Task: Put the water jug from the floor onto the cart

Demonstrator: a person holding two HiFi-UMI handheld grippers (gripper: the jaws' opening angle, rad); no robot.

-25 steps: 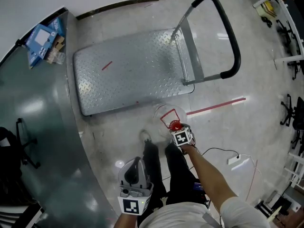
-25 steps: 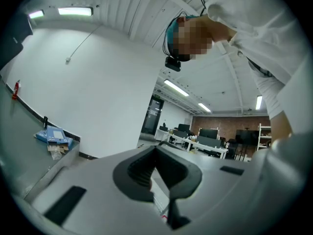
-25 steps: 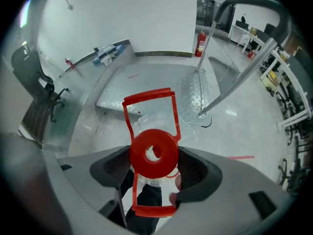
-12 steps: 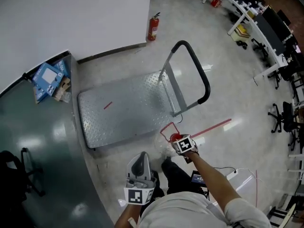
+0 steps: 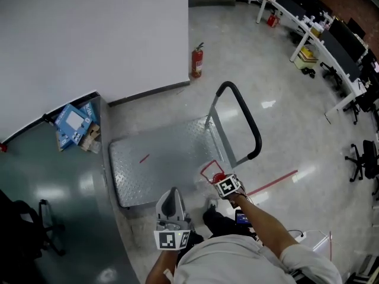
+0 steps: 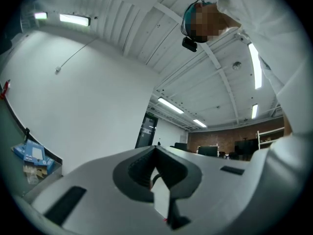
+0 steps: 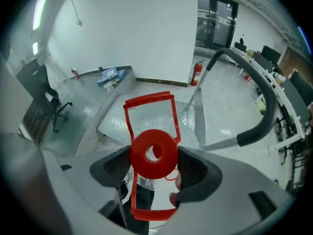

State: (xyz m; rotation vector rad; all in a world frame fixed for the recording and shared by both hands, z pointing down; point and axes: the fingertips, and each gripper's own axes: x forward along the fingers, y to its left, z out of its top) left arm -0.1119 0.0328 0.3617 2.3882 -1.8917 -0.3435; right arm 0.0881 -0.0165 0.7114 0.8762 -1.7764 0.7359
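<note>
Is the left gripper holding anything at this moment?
No, in the left gripper view the left gripper has its fingers closed against each other with nothing between them.

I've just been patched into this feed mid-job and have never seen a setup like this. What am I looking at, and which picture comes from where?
There is no robot arm here. A person holds a two-jaw gripper in each hand. The wide picture comes from a camera on the person's head and looks down at the floor and the metal cart. The other two pictures come from cameras riding on each gripper. The right gripper has its jaws closed on the red-capped top of the water jug. The left gripper is shut and empty, and points up toward the ceiling.
</note>
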